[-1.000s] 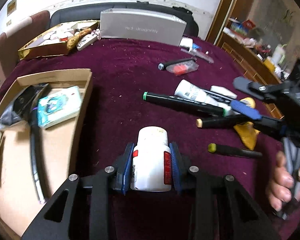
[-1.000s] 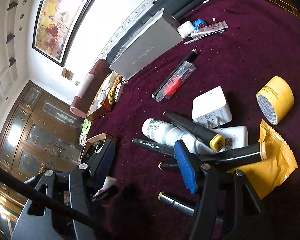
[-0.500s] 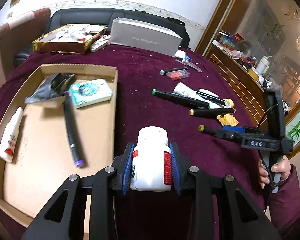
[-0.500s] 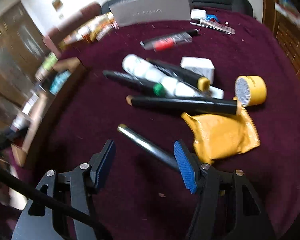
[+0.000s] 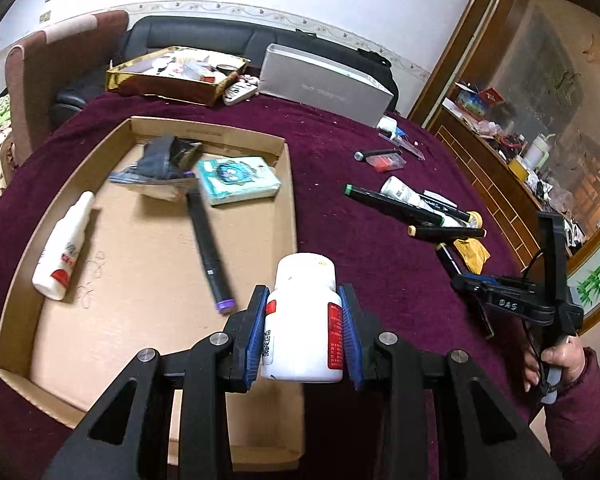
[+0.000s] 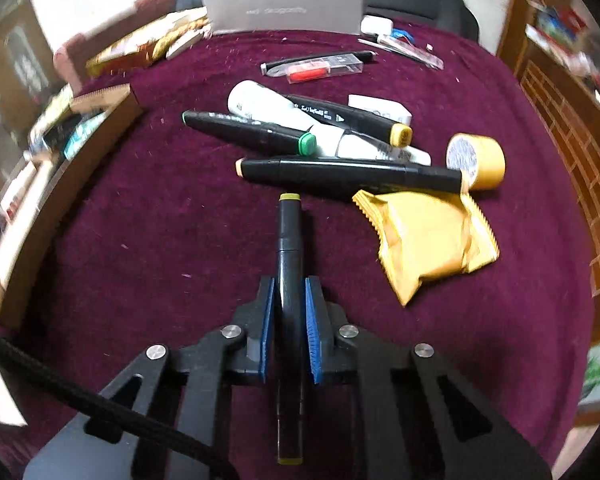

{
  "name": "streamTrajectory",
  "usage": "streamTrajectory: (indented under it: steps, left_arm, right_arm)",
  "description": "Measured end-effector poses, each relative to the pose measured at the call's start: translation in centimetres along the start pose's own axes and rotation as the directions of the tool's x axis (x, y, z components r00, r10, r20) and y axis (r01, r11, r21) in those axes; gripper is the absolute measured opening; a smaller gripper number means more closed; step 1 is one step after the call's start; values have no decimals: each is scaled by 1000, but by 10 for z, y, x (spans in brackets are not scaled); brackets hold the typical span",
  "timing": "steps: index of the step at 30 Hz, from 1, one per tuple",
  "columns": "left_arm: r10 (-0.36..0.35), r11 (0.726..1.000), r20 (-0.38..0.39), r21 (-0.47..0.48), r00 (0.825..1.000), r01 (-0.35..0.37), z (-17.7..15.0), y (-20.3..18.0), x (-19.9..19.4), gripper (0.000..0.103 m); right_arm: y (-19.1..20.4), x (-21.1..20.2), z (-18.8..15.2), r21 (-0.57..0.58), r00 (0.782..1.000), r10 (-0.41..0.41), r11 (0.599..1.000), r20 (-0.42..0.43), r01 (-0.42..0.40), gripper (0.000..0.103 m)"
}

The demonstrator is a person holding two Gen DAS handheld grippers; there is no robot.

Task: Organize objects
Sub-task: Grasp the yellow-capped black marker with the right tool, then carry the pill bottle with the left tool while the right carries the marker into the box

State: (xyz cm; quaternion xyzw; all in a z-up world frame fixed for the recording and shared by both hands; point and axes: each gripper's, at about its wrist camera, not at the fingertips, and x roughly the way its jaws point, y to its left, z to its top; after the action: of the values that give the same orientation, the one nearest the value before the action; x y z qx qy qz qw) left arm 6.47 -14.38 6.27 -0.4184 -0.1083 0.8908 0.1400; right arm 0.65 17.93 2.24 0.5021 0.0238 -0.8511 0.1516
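Your left gripper (image 5: 303, 332) pinches white bottle (image 5: 303, 320) above cardboard tray (image 5: 290, 200) edge; right gripper (image 6: 290, 320) clamped on yellow-capped marker (image 6: 289, 248); tray part-filled, several markers left on cloth

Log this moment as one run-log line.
left hand-held gripper: shut on white plastic pill bottle | right hand-held gripper: shut on black yellow-capped marker | cardboard tray: partly filled

maroon cloth (image 6: 160, 240), yellow packet (image 6: 432, 240), white bottle (image 5: 302, 320)

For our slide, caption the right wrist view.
Right gripper shut on a black marker beside a yellow packet.
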Motion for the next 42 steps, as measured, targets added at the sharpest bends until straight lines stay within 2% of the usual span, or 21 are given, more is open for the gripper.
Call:
streamTrajectory:
  steps: [4,8,12,17,22,27,34,39,42]
  left_arm:
    - [-4,999,12,-33,1000,4,-2,17,-10,30]
    - [6,998,30,-67,1000,-4,-3,37,-23,30]
    - [43,996,31,-84,999,-41,2,55,-29,30]
    - [108,993,16,-54,994,-107,11,67,-25,30]
    - [156,987,-19,-18,988,-157,27,80,-7,30]
    - [180,983,-81,-16,980,-182,38,92,16,30]
    - [175,981,-178,-58,968,-188,48,108,48,30]
    - [194,976,-197,-63,961,-210,54,111,60,30]
    - [186,976,-195,-77,963,-204,58,114,61,30]
  right_arm:
    - [-6,-15,-1,125,992,127,984,20,-128,12]
    - [6,-33,3,190,966,254,947,51,-259,12]
    - [47,-50,18,169,923,377,907,74,-384,13]
    - [119,-43,39,121,876,481,869,29,-481,13]
    - [181,-16,54,83,878,476,878,-41,-472,13]
    - [218,20,66,69,911,398,917,-108,-393,13]
    - [233,53,81,38,949,276,961,-151,-273,13]
    - [232,71,89,62,952,251,968,-177,-244,13]
    - [230,80,93,74,952,243,970,-184,-233,13]
